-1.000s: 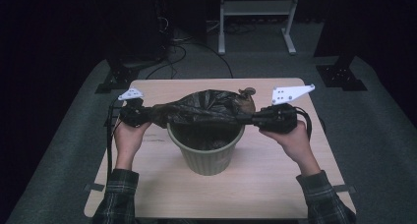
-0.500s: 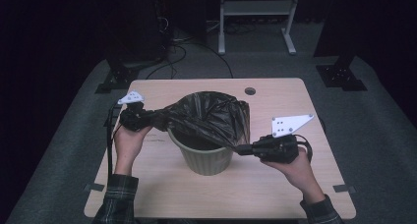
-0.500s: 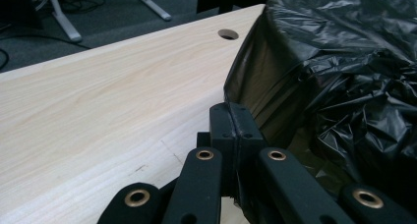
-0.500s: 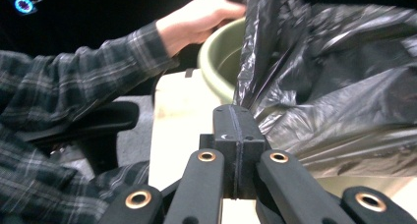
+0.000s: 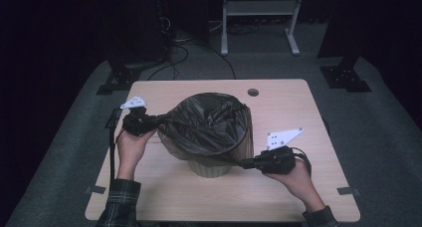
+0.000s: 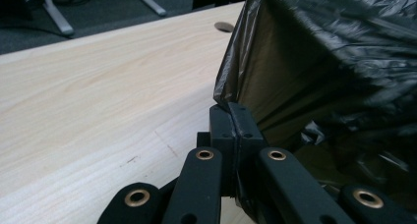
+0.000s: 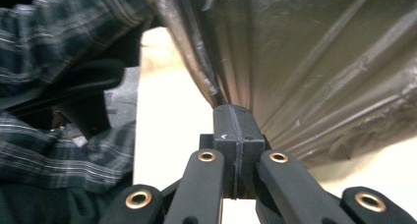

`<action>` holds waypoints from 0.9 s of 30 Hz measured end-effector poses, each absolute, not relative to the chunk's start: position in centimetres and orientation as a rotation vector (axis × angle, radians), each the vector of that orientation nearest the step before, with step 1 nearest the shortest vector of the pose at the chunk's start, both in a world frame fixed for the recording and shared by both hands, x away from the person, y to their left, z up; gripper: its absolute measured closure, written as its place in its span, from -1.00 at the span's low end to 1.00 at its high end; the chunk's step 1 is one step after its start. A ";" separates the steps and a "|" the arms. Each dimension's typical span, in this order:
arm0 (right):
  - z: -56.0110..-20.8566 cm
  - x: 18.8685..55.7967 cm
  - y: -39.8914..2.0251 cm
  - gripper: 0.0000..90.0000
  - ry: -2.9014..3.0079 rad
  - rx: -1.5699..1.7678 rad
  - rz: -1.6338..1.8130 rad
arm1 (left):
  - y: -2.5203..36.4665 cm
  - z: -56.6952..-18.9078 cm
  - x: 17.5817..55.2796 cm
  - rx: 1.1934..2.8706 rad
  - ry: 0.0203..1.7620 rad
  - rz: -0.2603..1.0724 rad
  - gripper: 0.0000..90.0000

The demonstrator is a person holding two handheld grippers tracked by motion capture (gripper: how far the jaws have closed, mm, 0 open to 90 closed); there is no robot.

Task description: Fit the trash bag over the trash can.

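Observation:
A black bin bag (image 5: 211,125) is stretched over a round olive bin (image 5: 211,168) in the middle of the wooden table (image 5: 298,112). My left gripper (image 5: 158,120) is shut on the bag's rim at the bin's left, level with its top. My right gripper (image 5: 245,163) is shut on the bag's edge low at the bin's front right, near the table top. In the left gripper view the closed jaws pinch a fold of bag (image 6: 295,62). The right gripper view has the bag film (image 7: 319,62) pulled taut from the closed jaws.
A round cable hole (image 5: 253,92) lies at the table's far edge. A white frame stand (image 5: 259,18) and cables sit on the floor beyond. A plaid sleeve (image 7: 59,86) shows beside the bag in the right gripper view.
My right gripper has drawn the bag's edge down from the bin's top to its front right base. The bag now opens wide over the bin. My left gripper has stayed in place.

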State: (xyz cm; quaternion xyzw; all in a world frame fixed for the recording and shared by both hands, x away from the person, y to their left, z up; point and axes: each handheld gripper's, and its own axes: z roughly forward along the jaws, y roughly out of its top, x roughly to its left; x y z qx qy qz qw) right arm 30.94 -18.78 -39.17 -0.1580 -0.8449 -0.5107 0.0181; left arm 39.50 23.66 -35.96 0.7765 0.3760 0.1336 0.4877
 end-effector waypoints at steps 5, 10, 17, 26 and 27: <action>-40.3 31.8 -19.2 1.00 -2.644 -0.552 -1.541 | 23.2 -36.6 40.0 1.907 0.930 0.310 1.00; -40.4 31.9 -19.1 1.00 -2.661 -0.551 -1.527 | 23.2 -36.8 40.1 1.908 0.928 0.309 1.00; -40.7 31.9 -18.6 1.00 -2.704 -0.553 -1.482 | 23.2 -36.9 40.0 1.910 0.925 0.309 1.00; -41.8 32.3 -17.5 1.00 -2.818 -0.588 -1.359 | 23.3 -38.2 40.6 1.943 0.966 0.313 1.00; -42.1 32.4 -17.6 1.00 -2.818 -0.594 -1.352 | 23.4 -38.4 40.7 1.943 0.970 0.306 1.00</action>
